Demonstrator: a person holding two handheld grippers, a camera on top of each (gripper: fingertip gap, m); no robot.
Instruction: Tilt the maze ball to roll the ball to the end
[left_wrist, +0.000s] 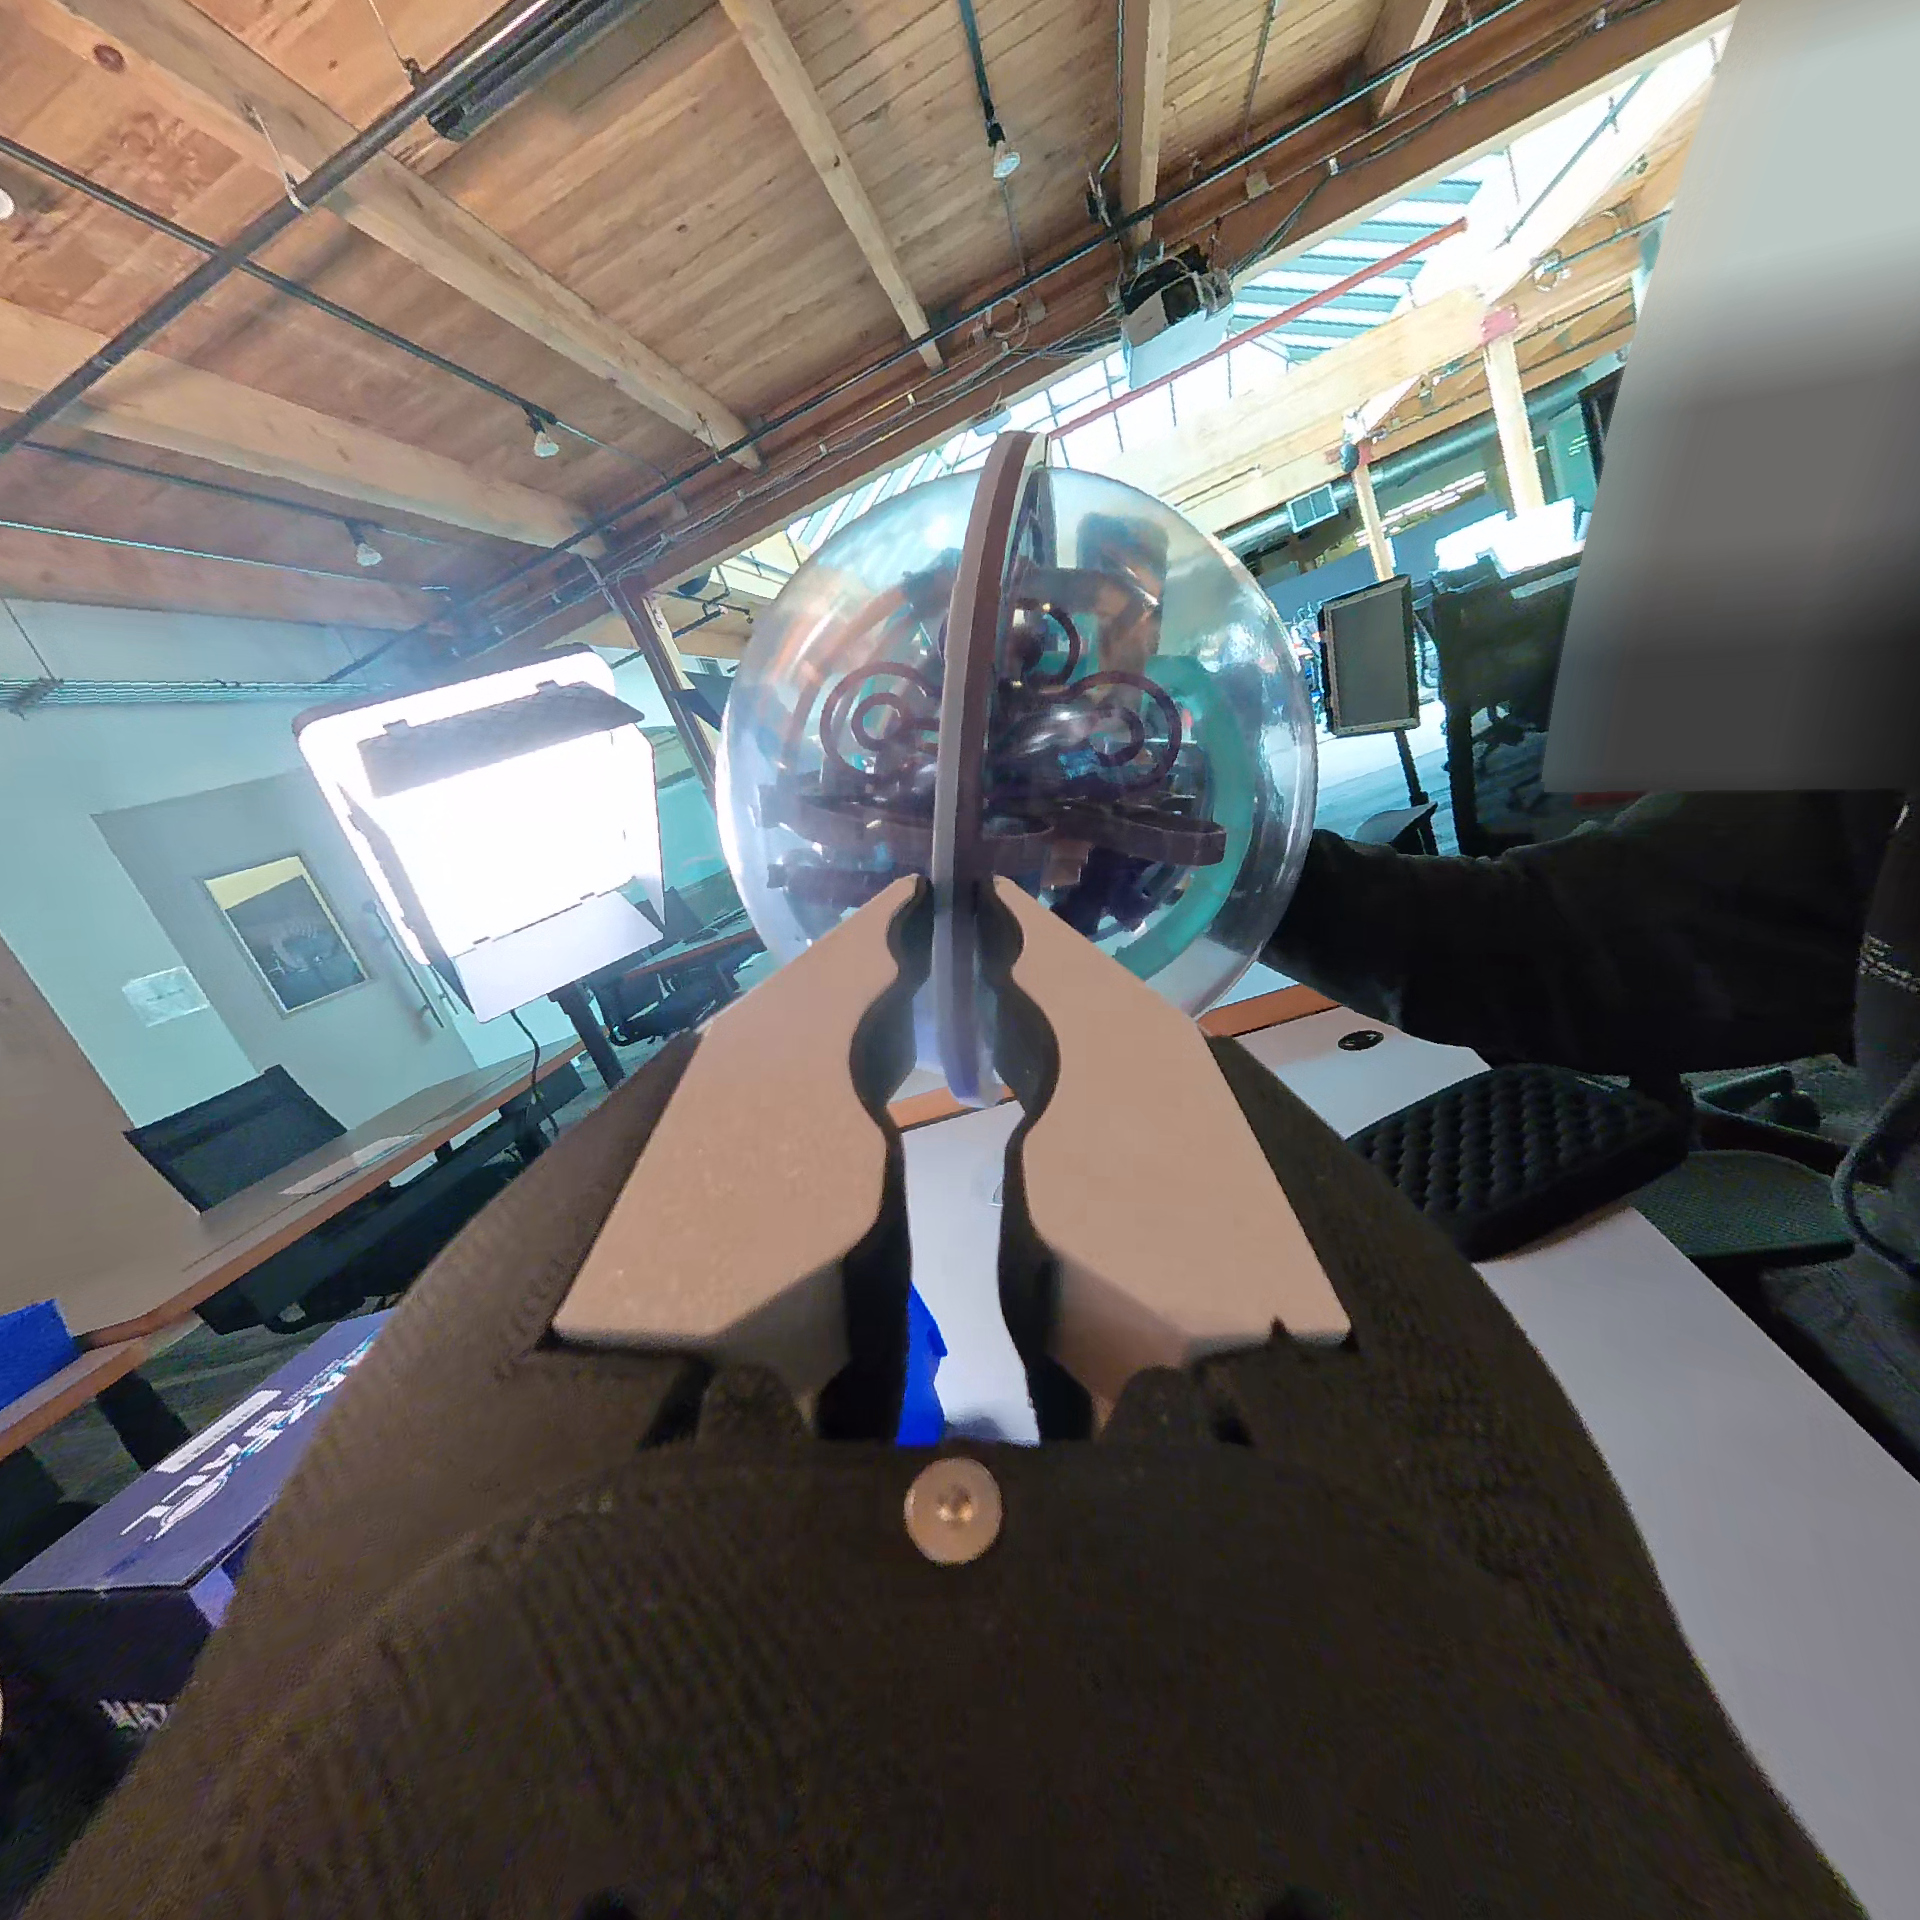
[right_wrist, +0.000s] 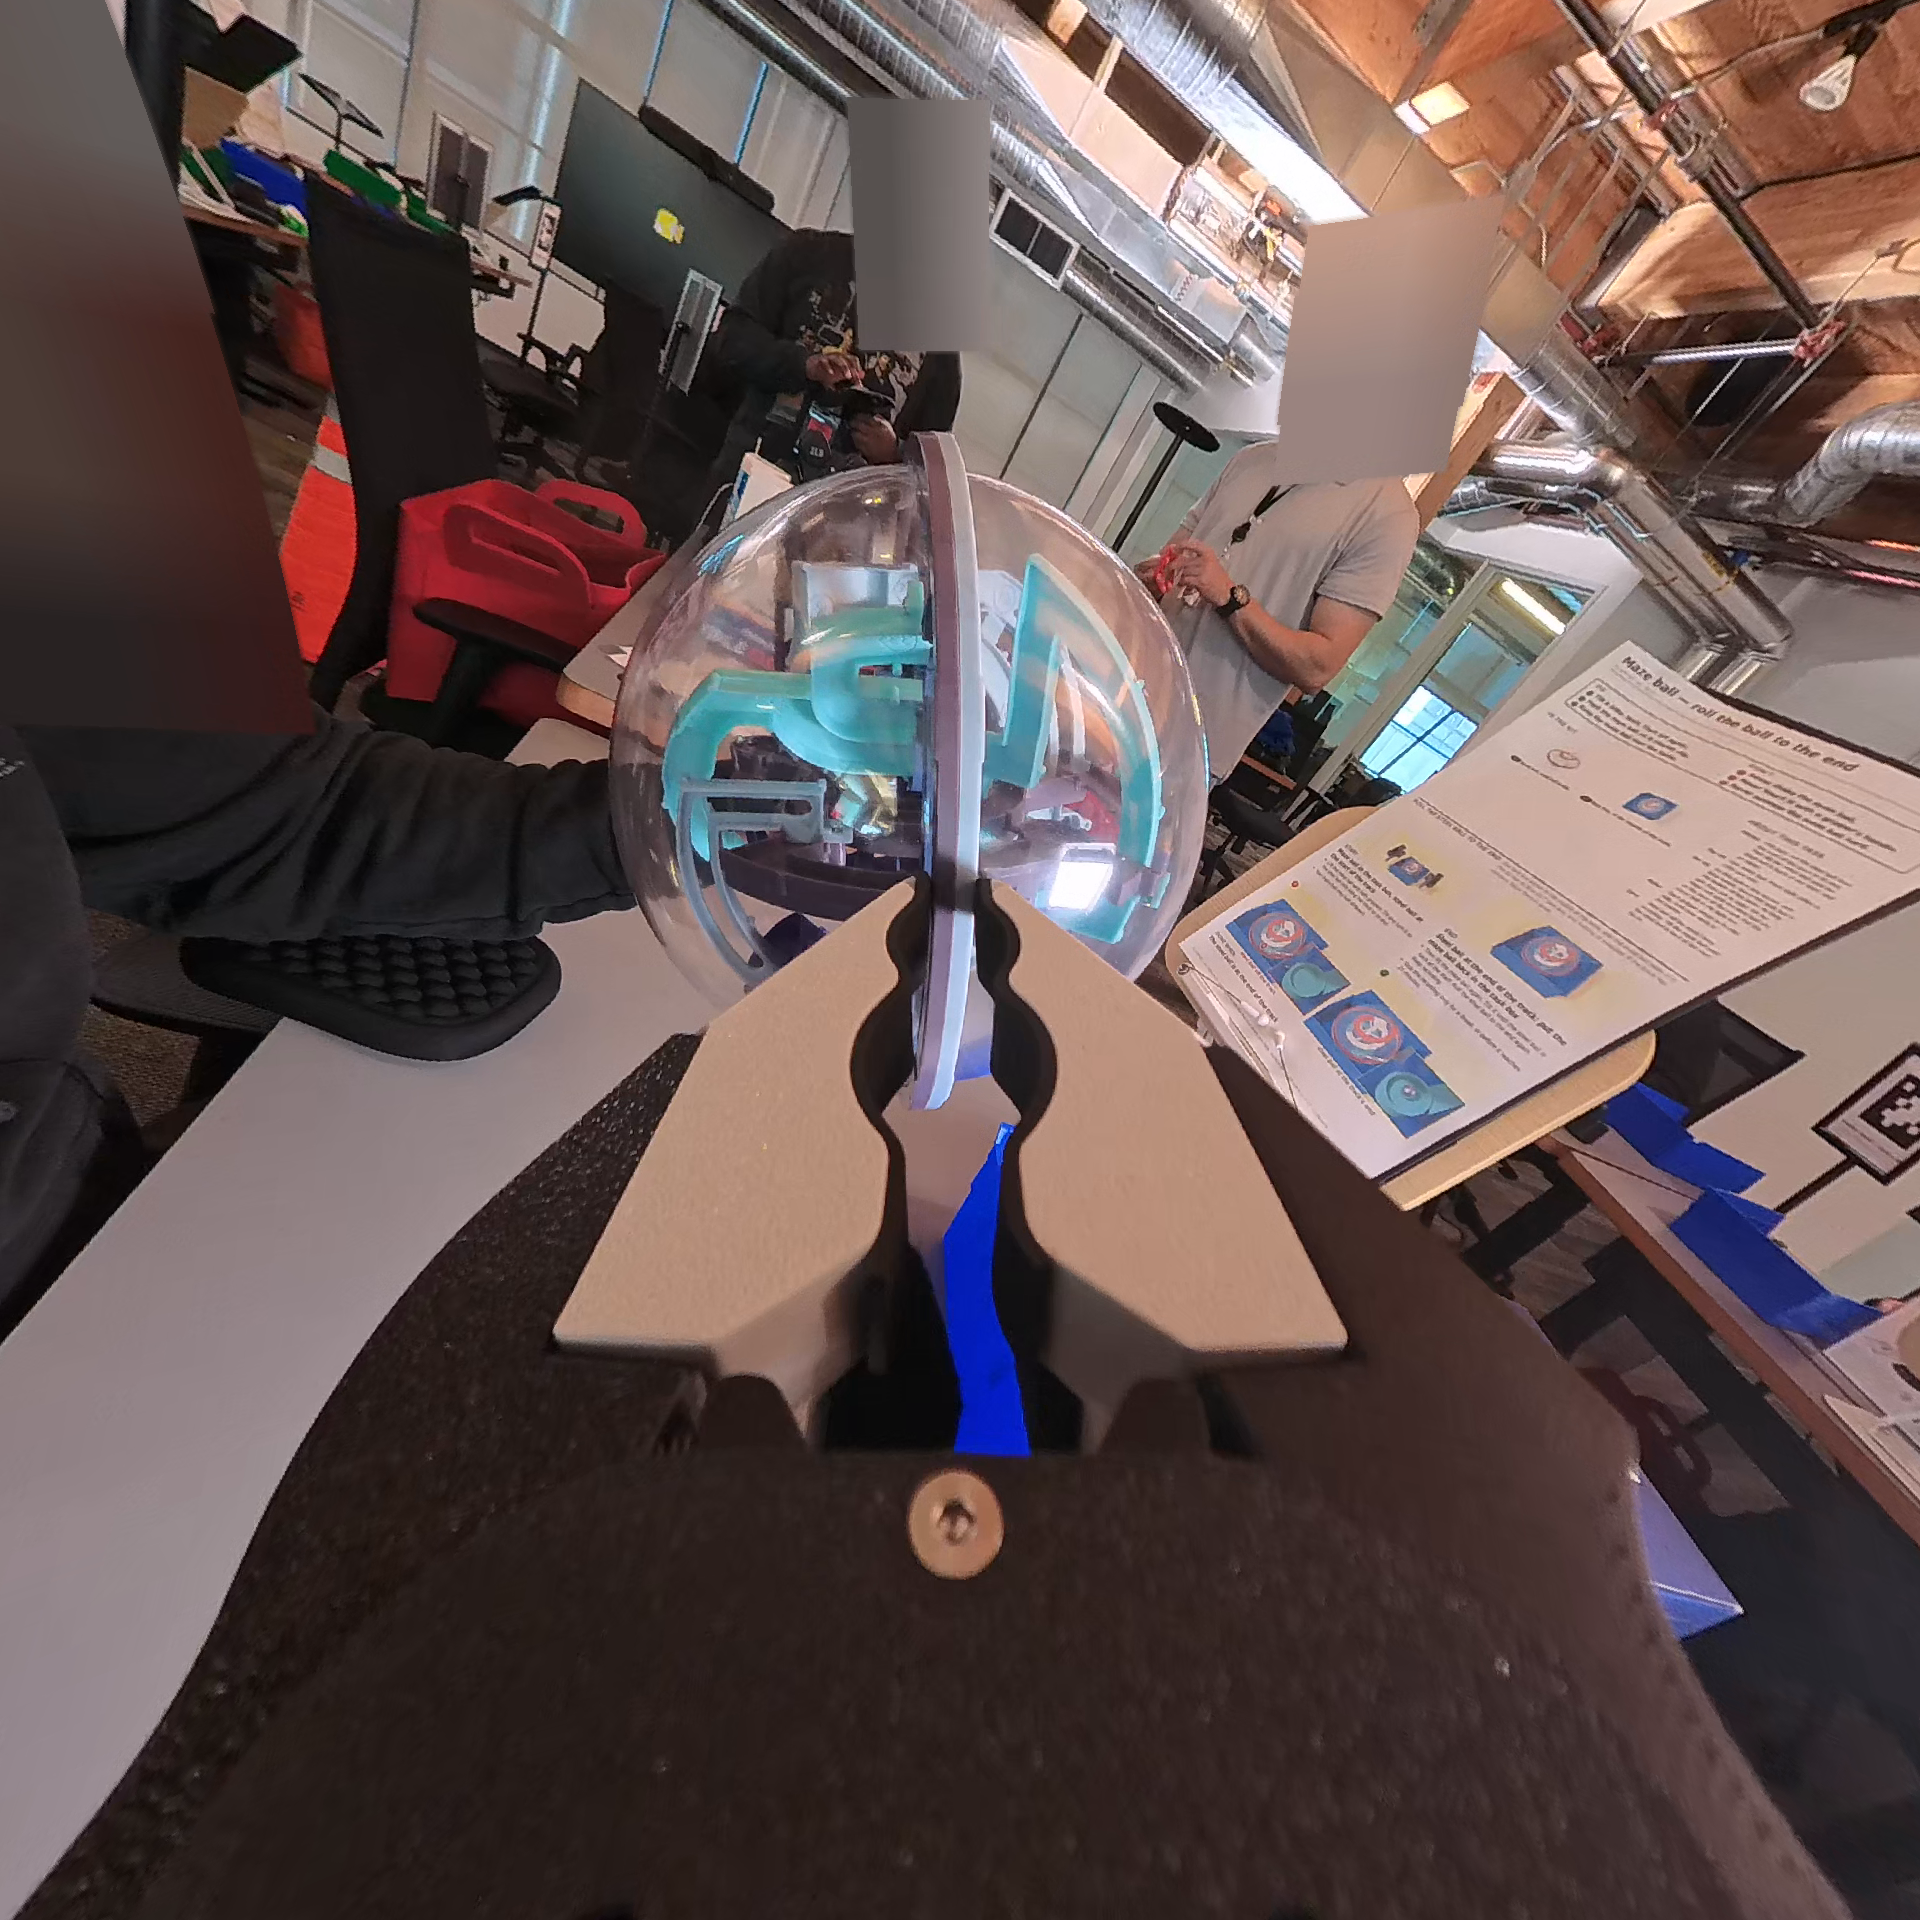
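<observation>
Each gripper's body runs off the bottom edge of its own view. Inside the maze ball (right_wrist: 831, 727) the little rolling ball cannot be made out among the tracks. A black sleeve (left_wrist: 1558, 925) is cut off at the right edge.

Clear maze ball (right_wrist: 831, 727) showing teal and grey tracks; dark purple tracks (left_wrist: 1039, 758) showing from the other side. Grey-and-purple rim (right_wrist: 954, 727) sitting between pale grey fingers (right_wrist: 790, 1122). Blue showing below them.
</observation>
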